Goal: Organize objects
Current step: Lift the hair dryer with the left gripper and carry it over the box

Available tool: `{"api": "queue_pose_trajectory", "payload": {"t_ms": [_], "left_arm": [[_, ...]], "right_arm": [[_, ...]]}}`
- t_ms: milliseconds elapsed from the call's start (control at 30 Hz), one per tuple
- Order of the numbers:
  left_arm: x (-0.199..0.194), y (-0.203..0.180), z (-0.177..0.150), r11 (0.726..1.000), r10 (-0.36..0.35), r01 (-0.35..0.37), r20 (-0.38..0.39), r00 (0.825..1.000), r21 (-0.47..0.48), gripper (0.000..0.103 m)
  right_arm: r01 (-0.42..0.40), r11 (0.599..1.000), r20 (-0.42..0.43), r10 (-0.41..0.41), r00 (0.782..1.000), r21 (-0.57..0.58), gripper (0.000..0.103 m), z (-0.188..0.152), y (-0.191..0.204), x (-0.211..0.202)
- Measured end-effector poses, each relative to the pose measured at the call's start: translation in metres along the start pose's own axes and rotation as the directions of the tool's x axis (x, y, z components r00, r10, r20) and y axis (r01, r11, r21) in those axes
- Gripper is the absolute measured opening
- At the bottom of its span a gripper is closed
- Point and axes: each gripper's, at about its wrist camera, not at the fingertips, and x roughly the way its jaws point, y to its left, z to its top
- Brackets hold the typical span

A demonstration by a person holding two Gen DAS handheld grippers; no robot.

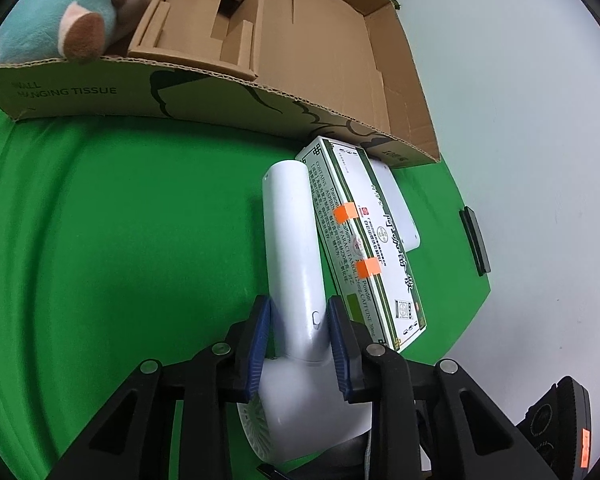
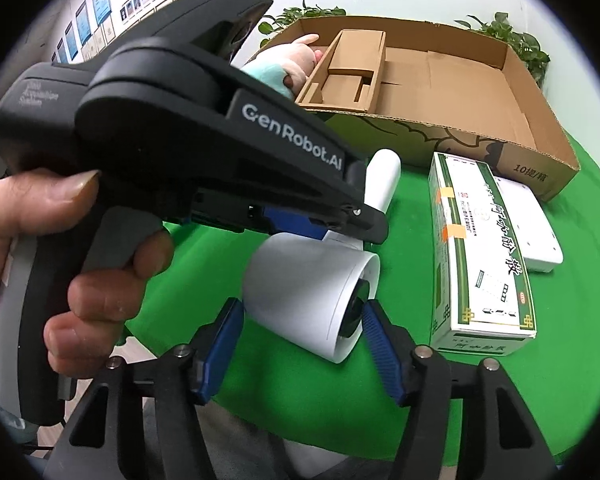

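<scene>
Gripping the white hair dryer (image 1: 296,248) by its handle, my left gripper (image 1: 300,344) has both blue pads pressed against the sides just above where the handle meets the body. The handle points toward twelve o'clock across the green cloth (image 1: 120,220), its tip near the front wall of the cardboard box (image 1: 260,96). At two o'clock from the dryer lies the green-and-white medicine box (image 1: 371,240), touching the handle's side, on top of a flat white device (image 1: 395,204). A plush toy (image 1: 72,12) sits in the box's left compartment at ten o'clock.

My right gripper (image 2: 303,344) straddles the dryer's barrel (image 2: 311,292); the right pad meets the nozzle rim, but I cannot tell whether the left pad touches. A hand (image 2: 80,264) holds the left tool.
</scene>
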Motion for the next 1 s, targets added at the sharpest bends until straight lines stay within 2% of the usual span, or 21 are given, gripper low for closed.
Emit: {"api": "queue_pose_trajectory", "payload": {"t_ms": [200, 533, 733, 1000], "left_arm": [[-0.015, -0.008, -0.007, 1.000, 0.005, -0.005, 0.045, 0.999, 0.001, 0.026], [-0.057, -0.034, 0.000, 0.997, 0.013, -0.023, 0.143, 0.990, 0.068, 0.025], [-0.082, -0.051, 0.013, 0.994, 0.009, -0.032, 0.202, 0.979, 0.108, 0.025], [-0.101, -0.085, 0.052, 0.988, -0.005, -0.038, 0.281, 0.960, 0.147, 0.025]], "right_arm": [[-0.012, 1.000, 0.033, 0.013, 0.999, -0.012, 0.061, -0.002, 0.003, -0.007], [0.003, 0.999, 0.149, 0.003, 0.989, -0.037, 0.060, 0.014, 0.006, -0.026], [0.021, 0.998, 0.218, -0.006, 0.976, -0.063, 0.060, 0.034, 0.005, -0.035], [0.046, 0.994, 0.302, -0.015, 0.953, -0.097, 0.060, 0.061, -0.005, -0.049]]}}
